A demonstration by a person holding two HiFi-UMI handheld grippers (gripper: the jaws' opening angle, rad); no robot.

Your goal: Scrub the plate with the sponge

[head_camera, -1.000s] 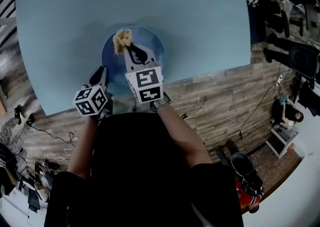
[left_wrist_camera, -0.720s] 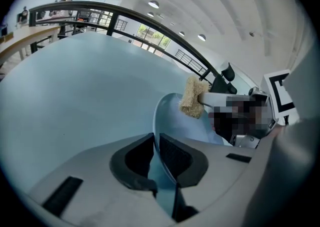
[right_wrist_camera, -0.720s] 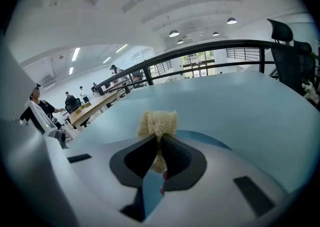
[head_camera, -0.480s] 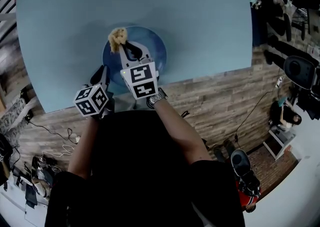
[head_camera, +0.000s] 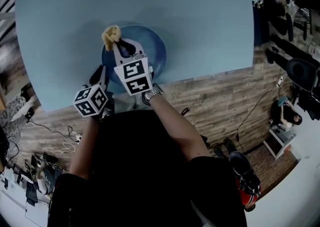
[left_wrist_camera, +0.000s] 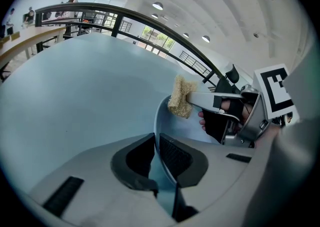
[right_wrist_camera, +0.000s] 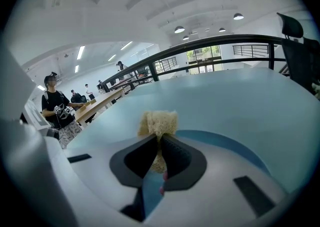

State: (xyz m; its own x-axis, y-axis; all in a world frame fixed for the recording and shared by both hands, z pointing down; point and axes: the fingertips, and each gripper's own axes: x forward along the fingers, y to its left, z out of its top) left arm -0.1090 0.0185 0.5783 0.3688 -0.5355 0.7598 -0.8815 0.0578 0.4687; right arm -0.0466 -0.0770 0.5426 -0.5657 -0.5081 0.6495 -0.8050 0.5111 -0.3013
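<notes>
Since the frame a second ago, the sponge (head_camera: pixel 111 35) and the right gripper (head_camera: pixel 115 46) holding it have shifted left across the plate (head_camera: pixel 152 51). The sponge went from the upper middle of the dish to its upper left rim. The marker cube on that gripper has drifted left with it. The left gripper (head_camera: pixel 98 76) has stayed put.

Head view, left to right:
- The left gripper sits at the plate's lower left edge, left of centre frame.
- The tan sponge is just above and to the right of it, at the upper left rim of the blue plate.
- The right gripper reaches up from centre frame, its tip at the sponge.
- The plate rests near the front edge of the pale blue table (head_camera: pixel 200 11).
- Wood-plank floor (head_camera: pixel 215 96) fills the right side.

Left gripper view: the left gripper (left_wrist_camera: pixel 156 141) has its jaws pressed together on the thin rim of the plate (left_wrist_camera: pixel 159 116). Upper right of that, the right gripper (left_wrist_camera: pixel 187 100) holds the sponge (left_wrist_camera: pixel 180 96) over the dish.

Right gripper view: the right gripper (right_wrist_camera: pixel 160 143) pinches the sponge (right_wrist_camera: pixel 159 121), which sticks up past the jaw tips. The plate (right_wrist_camera: pixel 225 143) curves away to the lower right. A person (right_wrist_camera: pixel 55 108) stands at far left.
</notes>
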